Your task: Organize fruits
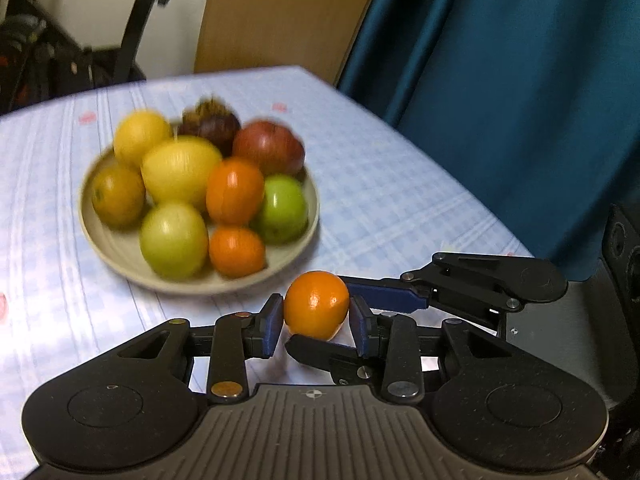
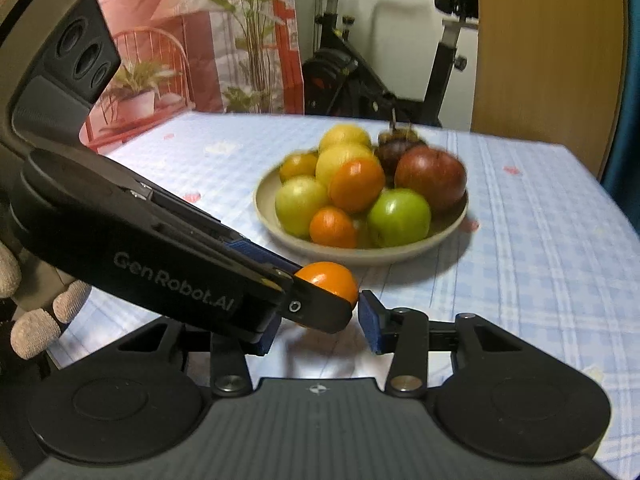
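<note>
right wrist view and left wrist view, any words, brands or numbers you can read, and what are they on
"GenRobot.AI": printed in grey on the black side of the left tool, seen in the right wrist view.
Left wrist view: no readable text.
Tablecloth: only small red motifs, too blurred to tell if any are letters.

Dim indoor light, motion-blurred fruit (image 1: 236, 192), fisheye edges

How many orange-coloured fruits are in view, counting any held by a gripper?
3. One orange is clamped in the left gripper; a larger one sits mid-plate; a smaller one lies at the plate's near edge. Others may be hidden beneath.
</note>
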Demonstrator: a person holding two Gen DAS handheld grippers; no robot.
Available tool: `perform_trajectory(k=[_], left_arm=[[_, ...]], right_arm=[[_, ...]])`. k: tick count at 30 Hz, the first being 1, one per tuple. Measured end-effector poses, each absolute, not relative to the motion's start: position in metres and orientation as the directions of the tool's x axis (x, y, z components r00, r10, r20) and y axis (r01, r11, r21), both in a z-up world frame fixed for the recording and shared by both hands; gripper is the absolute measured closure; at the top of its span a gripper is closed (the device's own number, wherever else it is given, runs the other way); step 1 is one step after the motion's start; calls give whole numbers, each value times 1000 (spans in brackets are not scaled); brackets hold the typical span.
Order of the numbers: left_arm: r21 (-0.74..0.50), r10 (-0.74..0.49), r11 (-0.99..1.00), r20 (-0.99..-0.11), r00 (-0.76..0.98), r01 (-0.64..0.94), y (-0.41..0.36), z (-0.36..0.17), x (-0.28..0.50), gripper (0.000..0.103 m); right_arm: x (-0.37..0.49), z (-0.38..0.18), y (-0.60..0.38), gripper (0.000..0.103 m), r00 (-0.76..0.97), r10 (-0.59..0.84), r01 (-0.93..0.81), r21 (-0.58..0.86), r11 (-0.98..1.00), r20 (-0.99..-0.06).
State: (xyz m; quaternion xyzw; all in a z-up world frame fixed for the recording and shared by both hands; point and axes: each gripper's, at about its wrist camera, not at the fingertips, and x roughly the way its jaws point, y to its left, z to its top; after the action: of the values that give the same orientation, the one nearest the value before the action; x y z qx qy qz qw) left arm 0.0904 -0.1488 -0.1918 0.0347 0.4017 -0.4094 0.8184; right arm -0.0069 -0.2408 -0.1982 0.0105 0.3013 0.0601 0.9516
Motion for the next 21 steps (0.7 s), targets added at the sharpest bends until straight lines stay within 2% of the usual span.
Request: perform_trajectory(k=[11, 17, 21], left_arm=[[-214, -649, 679, -623, 438, 702, -147, -145, 120, 69], [-252, -626, 714, -648, 434, 653, -132, -158, 141, 69], [-325, -659, 696, -642, 392, 640, -109, -166, 136, 68]], right_arm=[[36, -154, -245, 61, 864, 140, -141, 33, 989, -484], [51, -165, -240, 62, 847, 146, -168, 3, 986, -511], [32, -175, -250, 62, 820, 179, -171, 66, 983, -543]])
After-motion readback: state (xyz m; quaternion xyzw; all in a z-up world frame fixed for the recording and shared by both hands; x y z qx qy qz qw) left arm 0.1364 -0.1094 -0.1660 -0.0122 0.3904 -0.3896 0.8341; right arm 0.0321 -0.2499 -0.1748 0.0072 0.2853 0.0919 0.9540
